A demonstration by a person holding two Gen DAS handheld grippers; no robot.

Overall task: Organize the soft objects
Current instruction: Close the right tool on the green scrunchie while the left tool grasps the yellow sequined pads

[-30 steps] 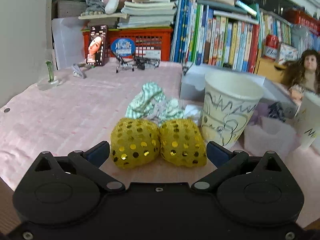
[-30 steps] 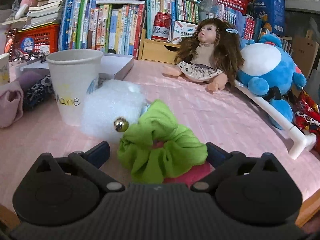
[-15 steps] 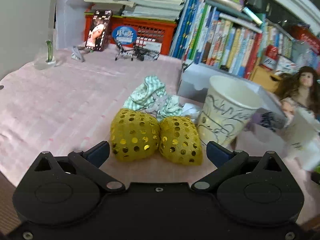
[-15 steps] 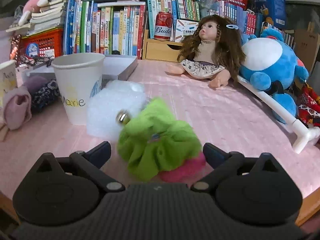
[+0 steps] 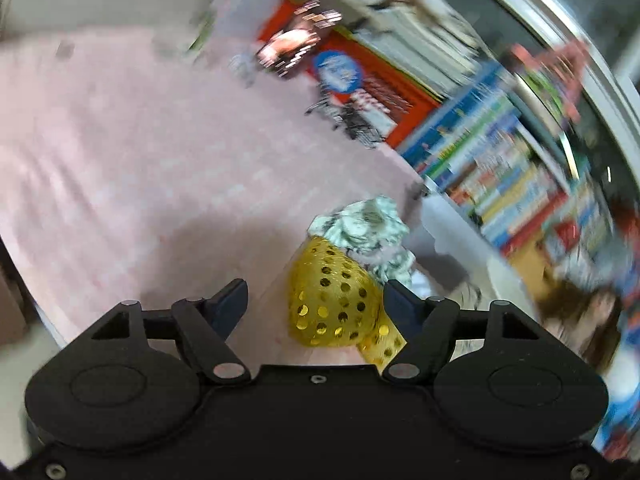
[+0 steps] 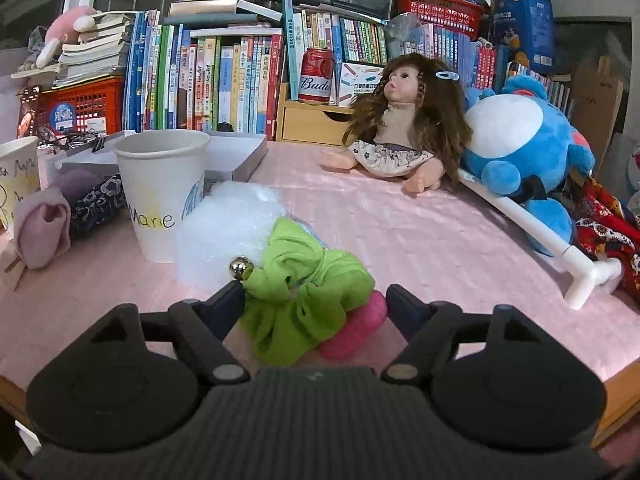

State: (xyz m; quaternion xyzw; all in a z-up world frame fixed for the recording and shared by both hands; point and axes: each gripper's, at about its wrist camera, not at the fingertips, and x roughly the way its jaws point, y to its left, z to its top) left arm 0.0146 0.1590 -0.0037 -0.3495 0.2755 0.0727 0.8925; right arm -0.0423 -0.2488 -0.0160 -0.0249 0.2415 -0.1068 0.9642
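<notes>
In the left wrist view, which is blurred and tilted, a yellow sequined soft bundle [image 5: 332,304] lies on the pink cloth between the fingers of my left gripper [image 5: 314,300]. It sits against the right finger, with a gap to the left one, and the jaws are closing. A green-and-white striped cloth [image 5: 364,228] lies just behind it. In the right wrist view, my right gripper [image 6: 314,300] straddles a green scrunchie [image 6: 304,284] lying on a pink soft thing [image 6: 356,332]. Its jaws are closing too: the left finger touches the green fabric, while the right stands just off the pink.
A white fluffy piece [image 6: 228,232] with a small metal bell [image 6: 240,268] and a paper cup marked Marie [image 6: 164,188] stand just beyond the scrunchie. A doll [image 6: 404,136], blue plush [image 6: 520,148] and white pipe [image 6: 540,240] lie right. Books and a red basket [image 5: 384,80] line the back.
The left view has rolled and shifted, so the yellow bundle now sits near the right finger. Both grippers' jaws have narrowed. The right hand has hardly moved.
</notes>
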